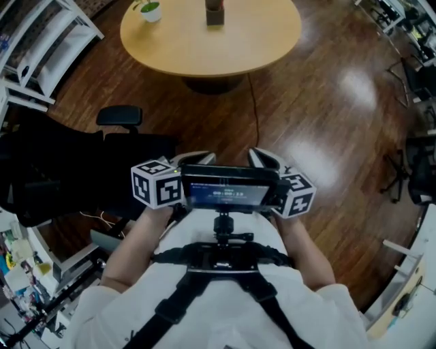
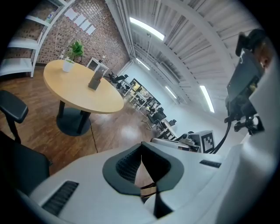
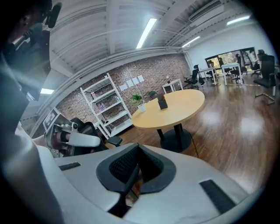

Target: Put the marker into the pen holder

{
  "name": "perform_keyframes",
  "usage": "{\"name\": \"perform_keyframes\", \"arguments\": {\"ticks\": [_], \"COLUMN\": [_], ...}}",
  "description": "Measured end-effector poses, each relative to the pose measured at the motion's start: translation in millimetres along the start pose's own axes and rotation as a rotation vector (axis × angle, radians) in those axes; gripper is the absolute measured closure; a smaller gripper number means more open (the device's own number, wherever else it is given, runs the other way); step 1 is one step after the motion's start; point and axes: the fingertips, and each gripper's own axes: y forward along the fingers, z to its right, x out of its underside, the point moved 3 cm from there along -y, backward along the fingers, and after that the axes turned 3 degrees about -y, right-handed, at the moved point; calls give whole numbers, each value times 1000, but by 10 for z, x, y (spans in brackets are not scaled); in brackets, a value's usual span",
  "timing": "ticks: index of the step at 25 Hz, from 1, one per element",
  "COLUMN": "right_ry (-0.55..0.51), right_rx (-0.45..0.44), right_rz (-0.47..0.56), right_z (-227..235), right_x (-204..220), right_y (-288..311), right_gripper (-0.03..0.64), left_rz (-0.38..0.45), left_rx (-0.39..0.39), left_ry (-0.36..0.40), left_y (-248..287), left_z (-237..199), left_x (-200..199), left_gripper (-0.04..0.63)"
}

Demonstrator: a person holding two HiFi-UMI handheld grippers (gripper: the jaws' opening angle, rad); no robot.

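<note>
No marker shows in any view. The dark pen holder (image 1: 215, 13) (image 2: 95, 79) (image 3: 162, 103) stands on a round wooden table (image 1: 204, 48) far ahead across the floor. Both grippers are held close to the person's chest, tips toward each other. My left gripper (image 1: 203, 159) (image 2: 141, 159) has its dark pads closed together with nothing between them. My right gripper (image 1: 257, 157) (image 3: 136, 168) is also shut and empty. Each gripper shows in the other's view, well short of the table.
A small potted plant (image 1: 150, 10) (image 3: 141, 106) stands on the table beside the holder. A black office chair (image 1: 119, 117) is at my left, white shelves (image 1: 41, 41) at far left. A chest-mounted screen (image 1: 225, 191) sits between the grippers. A cable (image 1: 255, 109) runs over the wooden floor.
</note>
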Motion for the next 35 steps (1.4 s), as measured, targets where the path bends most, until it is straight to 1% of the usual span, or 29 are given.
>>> {"name": "perform_keyframes", "arguments": {"ticks": [8,35], "right_ry": [1,-20], "right_rx": [13,1], "right_rz": [-8,-14], "right_z": [-51,-100], "right_x": [3,-27], "right_y": [-6,18], "right_gripper": [617,617], "left_rz": [-26,-23], "left_rx": [26,33], "left_ry": [4,18], "left_y": [16,-11], "left_z": [11,41], "left_x": [48,19], "left_gripper": [595,595]}}
